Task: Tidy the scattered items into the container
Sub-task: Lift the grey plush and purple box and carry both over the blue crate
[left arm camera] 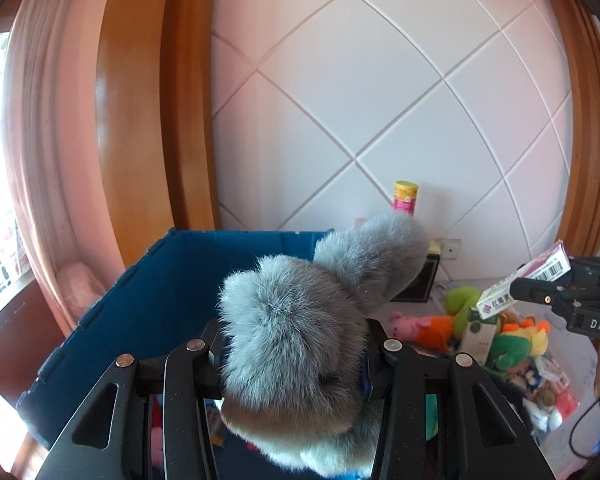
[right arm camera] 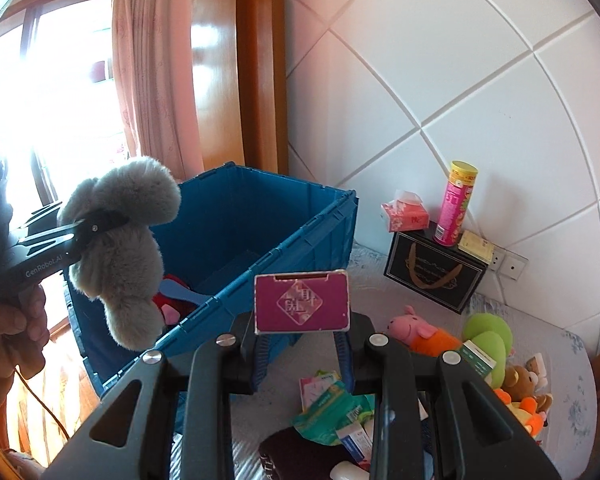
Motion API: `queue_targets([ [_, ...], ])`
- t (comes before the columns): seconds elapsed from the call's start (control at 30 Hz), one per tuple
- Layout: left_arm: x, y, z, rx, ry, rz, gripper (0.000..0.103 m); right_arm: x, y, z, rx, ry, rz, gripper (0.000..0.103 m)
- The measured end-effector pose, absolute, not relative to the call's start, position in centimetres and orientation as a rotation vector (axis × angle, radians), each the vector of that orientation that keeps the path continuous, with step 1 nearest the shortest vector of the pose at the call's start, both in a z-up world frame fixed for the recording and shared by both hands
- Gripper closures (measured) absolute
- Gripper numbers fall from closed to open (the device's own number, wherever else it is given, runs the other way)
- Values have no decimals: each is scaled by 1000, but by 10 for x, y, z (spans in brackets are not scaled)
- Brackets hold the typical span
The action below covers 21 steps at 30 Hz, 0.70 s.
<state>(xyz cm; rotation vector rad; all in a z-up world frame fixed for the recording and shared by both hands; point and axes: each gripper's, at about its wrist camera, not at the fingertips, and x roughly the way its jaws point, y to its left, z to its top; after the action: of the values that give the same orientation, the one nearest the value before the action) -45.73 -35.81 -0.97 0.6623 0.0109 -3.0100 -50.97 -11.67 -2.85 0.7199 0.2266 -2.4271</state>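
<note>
A fluffy grey plush toy (left arm camera: pixel 300 320) fills the left wrist view, and my left gripper (left arm camera: pixel 296 344) is shut on it. It hangs over the near corner of the open blue crate (left arm camera: pixel 172 280). From the right wrist view the same grey plush toy (right arm camera: pixel 116 248) dangles from the left gripper (right arm camera: pixel 96 226) above the blue crate (right arm camera: pixel 260 216). My right gripper (right arm camera: pixel 302 332) is shut on a small magenta box (right arm camera: pixel 301 302), just right of the crate. A red and pink toy (right arm camera: pixel 172 292) lies inside the crate. In the left wrist view the right gripper (left arm camera: pixel 540 300) and its box (left arm camera: pixel 524 284) show at the right edge.
Scattered on the pale surface right of the crate are a pink pig plush (right arm camera: pixel 416 328), a green plush (right arm camera: pixel 488 336), green packets (right arm camera: pixel 332 408) and small boxes. A black box (right arm camera: pixel 436 272) by the wall carries a pink can (right arm camera: pixel 456 204) and a tissue pack (right arm camera: pixel 404 216). A hand (right arm camera: pixel 12 332) holds the left gripper.
</note>
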Motion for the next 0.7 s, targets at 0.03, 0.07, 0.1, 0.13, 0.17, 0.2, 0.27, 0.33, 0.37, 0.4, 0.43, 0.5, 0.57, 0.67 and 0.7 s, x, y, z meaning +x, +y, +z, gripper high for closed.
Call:
queue_targets([
  [0.03, -455, -364, -12, 664, 14, -3004, 60, -512, -125, -28, 717, 229, -2418, 75],
  [0.07, -455, -372, -13, 665, 20, -2997, 60, -514, -133, -27, 715, 230, -2408, 75],
  [0.1, -454, -380, -14, 662, 26, -2991, 60, -517, -141, -26, 710, 231, -2399, 75],
  [0.13, -454, -385, -15, 663, 30, -2985, 60, -518, -150, -26, 704, 237, -2392, 75],
  [0.17, -454, -391, -16, 664, 34, -2979, 60, -519, -158, -25, 700, 243, -2385, 75],
  [0.2, -455, -398, -17, 666, 40, -2973, 60, -521, -166, -25, 698, 247, -2377, 75],
  [0.27, -453, -407, -19, 665, 47, -2965, 60, -521, -184, -25, 695, 261, -2363, 75],
  [0.33, -452, -418, -21, 665, 57, -2955, 60, -522, -200, -27, 696, 274, -2351, 75],
  [0.37, -452, -422, -22, 664, 63, -2952, 60, -522, -208, -27, 697, 281, -2346, 75],
  [0.4, -452, -428, -23, 662, 70, -2947, 60, -523, -217, -27, 698, 290, -2339, 75],
  [0.43, -455, -434, -25, 663, 78, -2941, 60, -523, -223, -28, 700, 297, -2335, 75],
  [0.5, -454, -444, -28, 662, 95, -2933, 60, -524, -236, -28, 704, 309, -2326, 75],
  [0.57, -454, -453, -31, 662, 108, -2924, 60, -527, -246, -28, 711, 318, -2315, 75],
  [0.67, -455, -467, -37, 662, 142, -2910, 60, -531, -262, -26, 711, 339, -2301, 75],
  [0.7, -455, -471, -38, 663, 149, -2905, 60, -531, -266, -26, 710, 348, -2297, 75],
])
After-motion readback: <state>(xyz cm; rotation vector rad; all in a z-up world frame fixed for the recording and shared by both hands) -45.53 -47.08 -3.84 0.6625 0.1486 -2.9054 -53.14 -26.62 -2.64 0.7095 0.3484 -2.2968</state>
